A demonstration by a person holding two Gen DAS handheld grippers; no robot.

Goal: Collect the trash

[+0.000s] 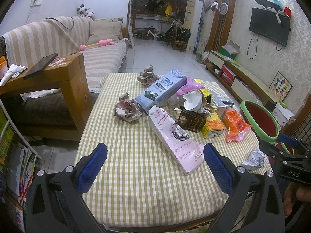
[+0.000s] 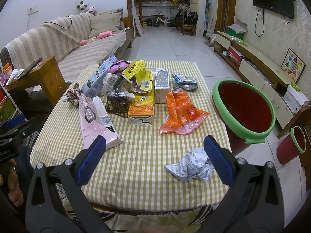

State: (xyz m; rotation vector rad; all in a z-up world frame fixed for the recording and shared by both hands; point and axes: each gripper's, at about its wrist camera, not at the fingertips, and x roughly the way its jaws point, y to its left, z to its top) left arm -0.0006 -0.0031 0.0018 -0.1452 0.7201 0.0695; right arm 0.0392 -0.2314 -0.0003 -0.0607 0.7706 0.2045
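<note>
Left wrist: left tool (image 1: 155,167) spread wide, empty, over surface (image 1: 136,194); trash pile (image 1: 182,104) untouched. Right wrist: right tool (image 2: 154,160) apart, empty, beside crumpled wrapper (image 2: 191,165); bin (image 2: 243,108) at surface edge looked empty. Collection apparently not started.

A beige striped fabric sofa (image 1: 64,38) holds a pink plastic toy wand (image 1: 97,44) and a plush cow (image 1: 85,11). A black wall-mounted television (image 1: 269,26) faces it. A dark tablet (image 1: 40,66) lies on the wooden side surface (image 1: 68,73).
</note>
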